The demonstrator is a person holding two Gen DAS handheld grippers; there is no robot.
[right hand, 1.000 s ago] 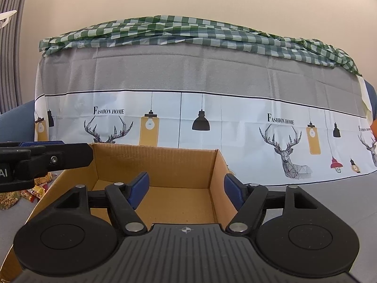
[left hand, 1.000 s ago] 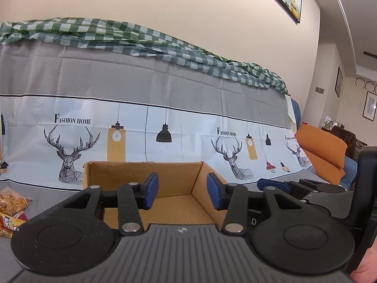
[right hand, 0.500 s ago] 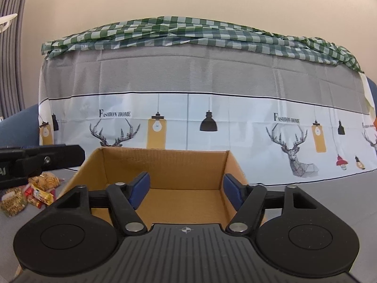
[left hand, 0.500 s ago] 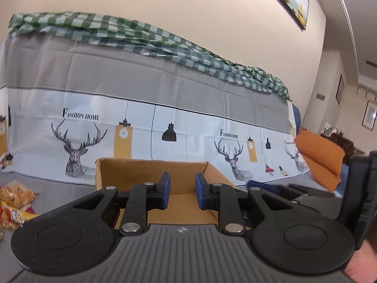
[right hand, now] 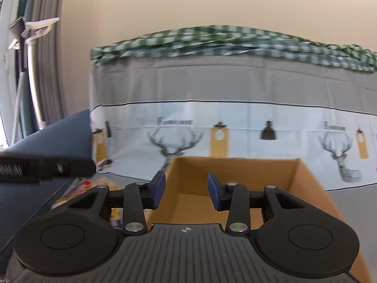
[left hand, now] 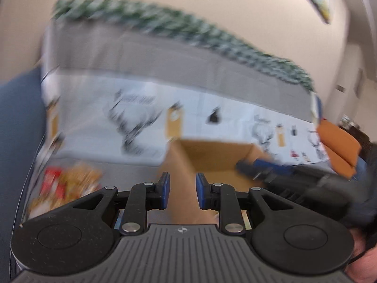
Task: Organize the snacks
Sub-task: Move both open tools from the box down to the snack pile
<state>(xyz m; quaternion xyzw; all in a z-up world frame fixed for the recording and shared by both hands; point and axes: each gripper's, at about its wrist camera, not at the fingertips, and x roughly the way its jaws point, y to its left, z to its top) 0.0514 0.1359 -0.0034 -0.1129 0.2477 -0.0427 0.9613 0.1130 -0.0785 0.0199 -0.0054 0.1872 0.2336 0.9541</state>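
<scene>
The draped backdrop cloth (right hand: 235, 122), grey above and white with deer and lamps below, fills the middle of both views; a green checked cloth (right hand: 235, 40) lies along its top edge. Below it, centre and lower right in my right wrist view, the open cardboard box (right hand: 306, 188) stands empty as far as I can see; in my left wrist view the same box sits right of centre, blurred, and its near left wall runs down between my left fingers.

My right gripper (right hand: 186, 189) hangs over the box's left front corner with its jaws closing and nothing between them; my left gripper (left hand: 181, 189) shows a narrow gap, the pads apart from the box wall, gripping nothing.

The snack packets (left hand: 68, 186) lie in a loose heap at the lower left of the left view, on the grey cover, left of the box and apart from it; in the right view only a sliver of them shows at lower left, behind my other gripper's body.

I judge those packets light, crinkly and slippery, with brittle crisps inside; I would pinch a sealed edge or corner seam rather than squeeze the puffed middle; they sit ahead and to the left of my left fingers, not yet within reach.
</scene>
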